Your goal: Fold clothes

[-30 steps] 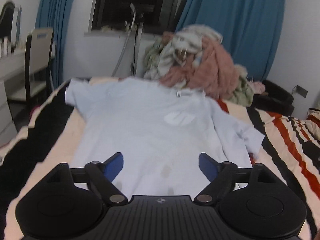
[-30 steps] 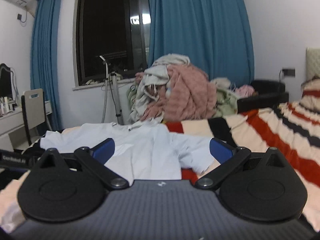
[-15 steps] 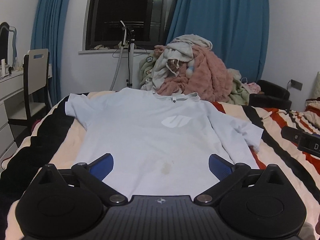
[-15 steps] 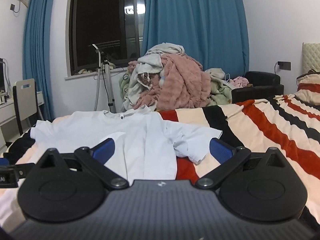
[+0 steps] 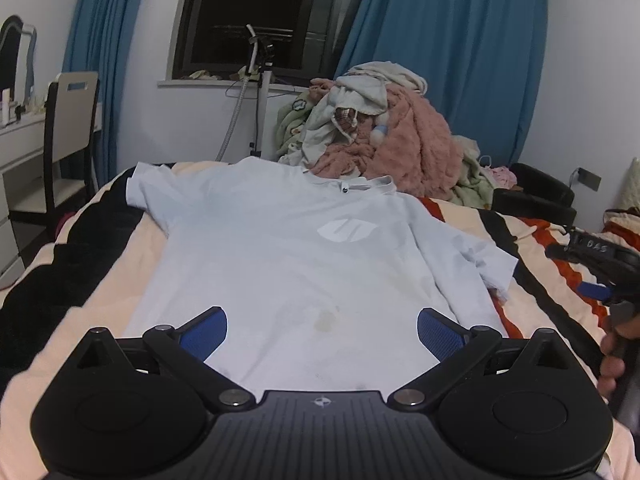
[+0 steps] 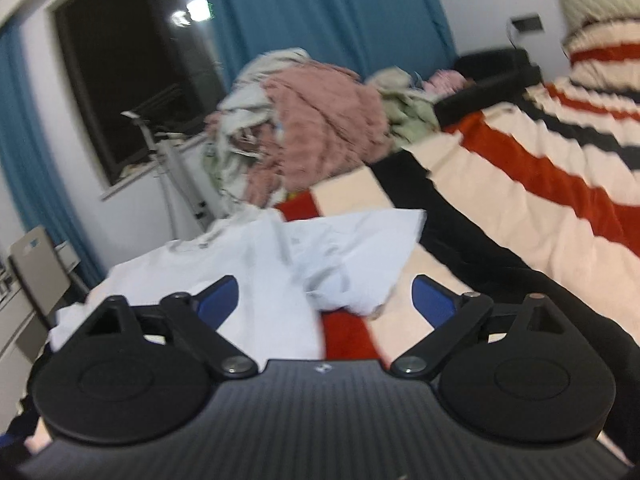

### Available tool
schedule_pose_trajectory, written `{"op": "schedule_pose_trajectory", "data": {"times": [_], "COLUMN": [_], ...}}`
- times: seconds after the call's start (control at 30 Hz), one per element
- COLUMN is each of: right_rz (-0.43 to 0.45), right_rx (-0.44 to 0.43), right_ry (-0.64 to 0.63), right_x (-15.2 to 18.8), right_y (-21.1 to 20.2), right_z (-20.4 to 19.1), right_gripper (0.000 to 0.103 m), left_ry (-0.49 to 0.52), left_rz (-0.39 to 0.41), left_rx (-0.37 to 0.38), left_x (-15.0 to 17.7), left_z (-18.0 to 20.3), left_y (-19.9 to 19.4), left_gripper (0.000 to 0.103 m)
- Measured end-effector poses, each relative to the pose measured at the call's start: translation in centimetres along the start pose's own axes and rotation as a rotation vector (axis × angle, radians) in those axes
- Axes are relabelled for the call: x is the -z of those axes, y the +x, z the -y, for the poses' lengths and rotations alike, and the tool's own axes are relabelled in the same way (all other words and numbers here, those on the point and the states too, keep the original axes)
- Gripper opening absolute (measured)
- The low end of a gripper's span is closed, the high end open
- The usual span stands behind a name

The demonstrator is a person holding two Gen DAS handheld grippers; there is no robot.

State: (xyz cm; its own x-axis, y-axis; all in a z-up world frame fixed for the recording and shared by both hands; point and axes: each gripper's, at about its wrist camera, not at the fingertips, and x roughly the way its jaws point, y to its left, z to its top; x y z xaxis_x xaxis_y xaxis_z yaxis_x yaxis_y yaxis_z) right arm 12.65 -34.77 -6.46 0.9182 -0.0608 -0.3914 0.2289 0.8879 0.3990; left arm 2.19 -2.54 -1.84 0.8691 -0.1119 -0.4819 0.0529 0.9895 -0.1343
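The pale blue T-shirt (image 5: pixel 288 264) lies flat on the bed (image 5: pixel 532 240), collar far, hem near. The left gripper (image 5: pixel 322 330) gapes empty over the hem; the right gripper (image 6: pixel 326 298), empty and just closing slightly, nears the crumpled sleeve (image 6: pixel 360 264).

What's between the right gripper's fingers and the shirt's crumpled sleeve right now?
In the right wrist view, nothing but striped bedspread: the right gripper hangs open, and the T-shirt's sleeve lies just ahead, untouched.

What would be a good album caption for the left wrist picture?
Open left gripper hovers over a pale blue T-shirt spread flat on a striped bed.
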Motion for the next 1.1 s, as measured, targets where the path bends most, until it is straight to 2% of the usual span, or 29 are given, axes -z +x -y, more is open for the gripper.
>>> {"op": "schedule_pose_trajectory", "data": {"times": [0.03, 0.07, 0.17, 0.27, 0.43, 0.53, 0.6, 0.63, 0.67, 0.7, 0.77, 0.83, 0.9, 1.0, 1.1], "right_rz": [-0.018, -0.037, -0.084, -0.096, -0.102, -0.119, -0.110, -0.106, -0.101, -0.086, -0.018, 0.027, 0.051, 0.091, 0.048], "right_rx": [0.010, 0.019, 0.019, 0.007, -0.040, -0.036, -0.030, -0.027, -0.025, -0.029, -0.056, -0.031, 0.020, 0.158, 0.233], "right_ry": [0.027, 0.057, 0.173, 0.274, 0.312, 0.250, 0.186, 0.154, 0.118, 0.072, -0.014, -0.080, -0.140, -0.271, -0.304], "right_x": [-0.3, -0.6, -0.9, -0.9, -0.5, -0.7, -1.5, -1.9, -2.3, -2.9, -4.4, -6.3, -8.6, -11.5, -12.8], "right_y": [1.3, 2.5, 6.1, 9.8, 15.4, 19.2, 21.2, 22.2, 23.1, 23.5, 23.6, 24.0, 25.0, 27.0, 29.8], "right_z": [1.2, 2.3, 5.8, 8.5, 10.7, 10.5, 9.6, 9.2, 8.7, 8.1, 6.9, 5.9, 5.7, 5.6, 6.7], "right_gripper": [0.078, 0.074, 0.072, 0.072, 0.069, 0.067, 0.061, 0.044, 0.020, 0.006, 0.005, 0.005, 0.005, 0.005, 0.005], "left_ry": [-0.005, -0.010, -0.003, -0.033, -0.122, -0.186, -0.196, -0.198, -0.205, -0.211, -0.190, -0.143, -0.124, -0.072, -0.024], "left_rz": [-0.005, -0.009, -0.025, -0.036, -0.077, -0.108, -0.110, -0.110, -0.117, -0.124, -0.115, -0.080, -0.063, -0.043, -0.053], "left_rx": [-0.005, -0.010, -0.042, -0.018, 0.029, 0.048, 0.043, 0.037, 0.036, 0.041, 0.036, 0.016, 0.015, -0.009, -0.015], "left_x": [0.0, 0.1, 0.2, 0.3, 0.3, 0.4, 0.5, 0.5, 0.5, 0.5, 0.3, 0.0, -0.2, 0.1, 0.7], "left_z": [0.0, 0.0, 0.0, -0.3, -1.3, -1.9, -2.1, -2.2, -2.2, -2.2, -2.1, -1.6, -1.4, -0.8, -0.3], "left_y": [0.2, 0.4, 1.3, 2.4, 5.2, 7.1, 7.9, 8.3, 8.6, 8.9, 9.2, 9.2, 9.3, 9.5, 10.1], "left_gripper": [0.102, 0.102, 0.102, 0.102, 0.102, 0.102, 0.102, 0.102, 0.102, 0.102, 0.102, 0.102, 0.102, 0.102, 0.102]}}
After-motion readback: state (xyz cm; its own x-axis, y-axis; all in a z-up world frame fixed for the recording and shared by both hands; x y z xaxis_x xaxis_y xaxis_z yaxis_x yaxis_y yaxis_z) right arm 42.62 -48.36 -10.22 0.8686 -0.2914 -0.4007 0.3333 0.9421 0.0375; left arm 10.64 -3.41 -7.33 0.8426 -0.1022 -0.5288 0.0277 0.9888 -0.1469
